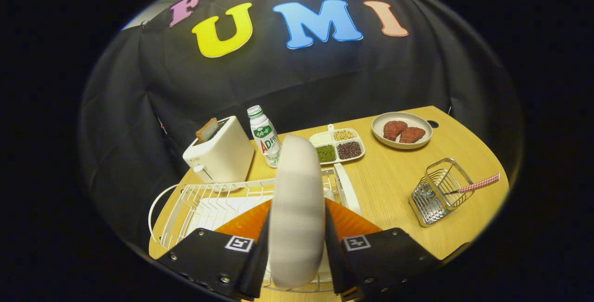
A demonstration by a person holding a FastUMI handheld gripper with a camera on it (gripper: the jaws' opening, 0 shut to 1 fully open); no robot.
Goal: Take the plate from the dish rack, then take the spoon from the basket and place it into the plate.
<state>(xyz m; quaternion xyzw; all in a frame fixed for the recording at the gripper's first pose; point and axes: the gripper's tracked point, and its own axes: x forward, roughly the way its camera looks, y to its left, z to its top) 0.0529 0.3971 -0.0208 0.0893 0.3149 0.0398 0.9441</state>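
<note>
Across the wooden table (399, 176), the tool (297, 251) pinches the plate (297, 209) on edge between both fingers above the white dish rack (204, 204), while the spoon (478, 184) lies well apart in the wire basket (436, 193).

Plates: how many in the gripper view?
2. One plate stands on edge between the gripper fingers, over the dish rack. One plate with two meat pieces lies flat beyond the wire basket. The held plate may hide more.
</note>
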